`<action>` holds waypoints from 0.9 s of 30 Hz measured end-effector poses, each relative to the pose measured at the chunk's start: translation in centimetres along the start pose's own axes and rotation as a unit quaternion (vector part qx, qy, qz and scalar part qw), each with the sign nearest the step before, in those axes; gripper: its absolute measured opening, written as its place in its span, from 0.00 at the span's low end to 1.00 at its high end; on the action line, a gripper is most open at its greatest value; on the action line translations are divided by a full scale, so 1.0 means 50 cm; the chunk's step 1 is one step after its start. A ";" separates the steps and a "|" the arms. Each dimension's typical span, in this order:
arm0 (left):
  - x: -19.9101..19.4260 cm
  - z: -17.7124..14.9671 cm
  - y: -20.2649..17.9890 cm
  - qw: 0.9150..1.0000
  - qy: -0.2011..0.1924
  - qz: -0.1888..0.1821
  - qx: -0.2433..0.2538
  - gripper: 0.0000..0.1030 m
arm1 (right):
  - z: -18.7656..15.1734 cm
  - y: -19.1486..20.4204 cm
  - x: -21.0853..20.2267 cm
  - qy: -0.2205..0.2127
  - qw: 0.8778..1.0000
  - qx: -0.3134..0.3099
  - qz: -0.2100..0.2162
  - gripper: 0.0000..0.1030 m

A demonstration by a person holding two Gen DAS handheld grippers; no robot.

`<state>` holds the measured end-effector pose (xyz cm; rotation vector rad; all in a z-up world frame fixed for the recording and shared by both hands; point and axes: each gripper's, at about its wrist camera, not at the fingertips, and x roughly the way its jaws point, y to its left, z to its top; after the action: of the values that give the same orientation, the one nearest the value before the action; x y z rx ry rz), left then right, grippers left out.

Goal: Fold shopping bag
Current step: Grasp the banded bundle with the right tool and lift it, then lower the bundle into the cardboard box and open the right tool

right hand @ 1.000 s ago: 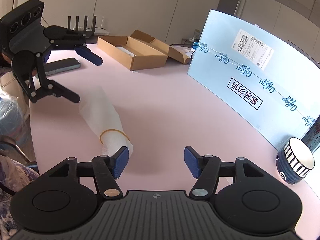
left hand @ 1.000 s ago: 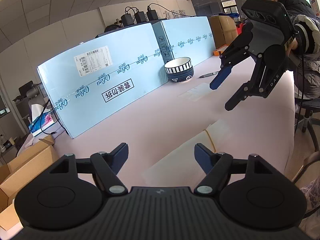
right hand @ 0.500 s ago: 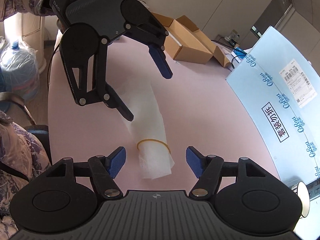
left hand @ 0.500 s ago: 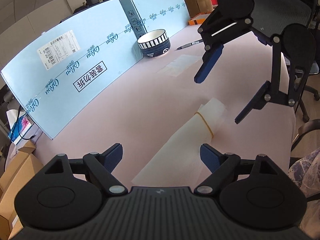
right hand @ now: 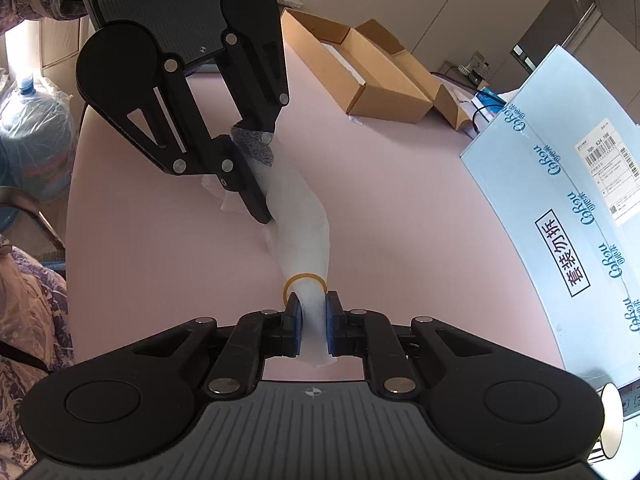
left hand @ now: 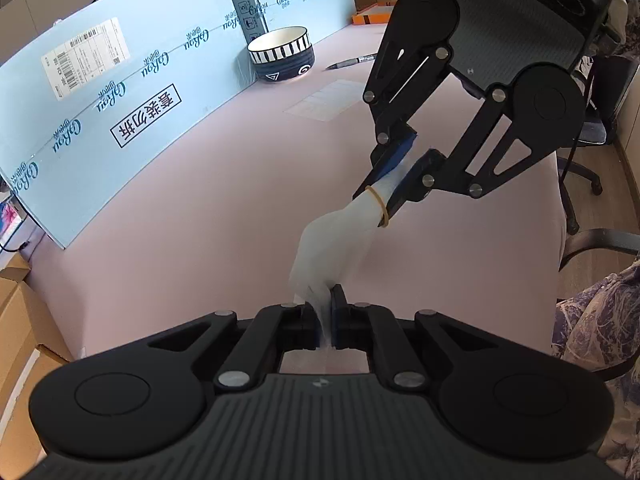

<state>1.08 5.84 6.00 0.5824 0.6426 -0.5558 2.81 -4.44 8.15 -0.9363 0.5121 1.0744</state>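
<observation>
1. One shopping bag, rolled into a white tube with one rubber band around it, hangs above the pink table between two hand-held grippers.
2. The left hand-held gripper is clamped on the plain end of the bag; the right hand-held gripper is clamped on the other end, just behind the band.
3. The bag's long axis runs straight from one hand-held gripper to the other, with a slight bend near the middle.
4. Beyond the right hand-held gripper, seen from the left one, stand one striped bowl and one pen; one blue panel walls that side.
5. Two open cardboard boxes lie beyond the left hand-held gripper.
6. Bare table lies under the bag, and the table edge is close on the person's side.
</observation>
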 end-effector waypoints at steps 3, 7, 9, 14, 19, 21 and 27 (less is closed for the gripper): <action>-0.051 -0.004 0.040 0.999 -0.013 0.047 0.012 0.04 | 0.063 -0.024 -0.010 -0.037 0.999 -0.015 -0.016 0.10; -0.118 -0.009 0.094 0.993 -0.030 0.109 0.028 0.07 | 0.179 -0.069 0.023 -0.089 0.995 -0.033 -0.030 0.10; -0.140 -0.019 0.153 0.989 -0.026 0.145 0.013 0.07 | 0.238 -0.095 0.057 -0.108 0.993 -0.036 -0.029 0.10; -0.161 -0.068 0.319 0.981 -0.001 0.193 -0.027 0.08 | 0.376 -0.168 0.207 -0.130 0.991 -0.024 0.013 0.10; -0.114 -0.152 0.465 0.978 0.042 0.165 -0.118 0.10 | 0.431 -0.175 0.346 -0.098 0.993 -0.030 0.061 0.10; -0.091 -0.176 0.491 0.975 0.069 0.154 -0.147 0.16 | 0.439 -0.173 0.391 -0.083 0.993 -0.037 0.076 0.10; -0.037 -0.222 0.530 0.968 0.101 0.118 -0.197 0.33 | 0.439 -0.199 0.463 -0.063 0.992 -0.005 0.112 0.18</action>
<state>12.35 32.21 8.53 0.3340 0.8389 -0.1353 19.79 24.30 6.29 -0.8271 0.5167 1.3308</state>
